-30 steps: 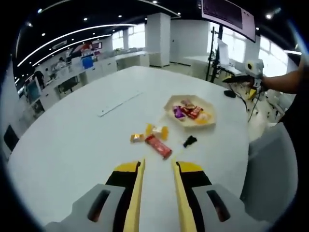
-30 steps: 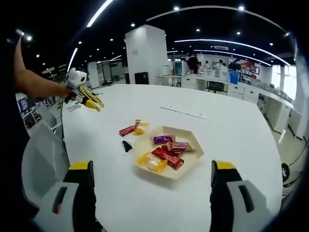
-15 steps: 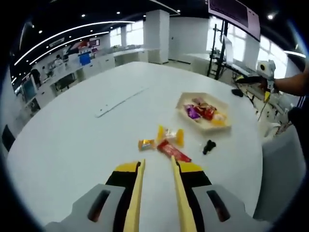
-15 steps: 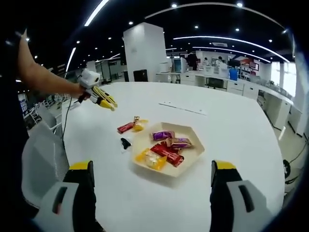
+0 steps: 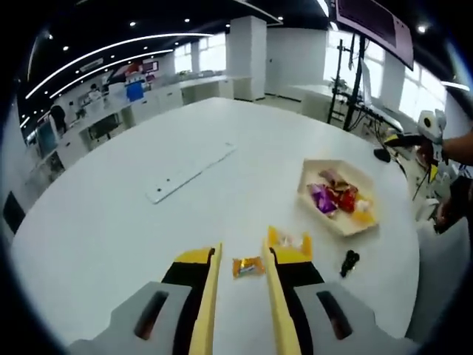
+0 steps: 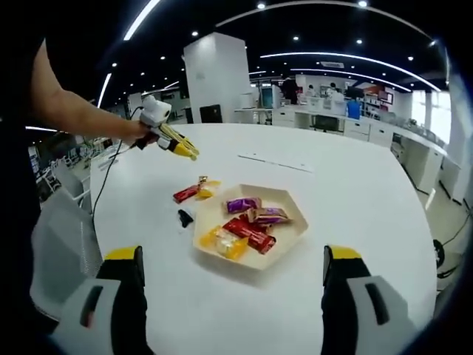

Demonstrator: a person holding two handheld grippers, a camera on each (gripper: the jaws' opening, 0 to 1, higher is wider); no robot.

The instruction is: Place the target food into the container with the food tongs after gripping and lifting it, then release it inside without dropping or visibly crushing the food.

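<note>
A small orange candy lies on the white table, right between the tips of the left gripper, whose jaws are a little apart and not squeezing it. A yellow candy sits just beside. The tray nearby holds more sweets. The right gripper has its jaws wide apart.

Snacks in tray; others beside it
</note>
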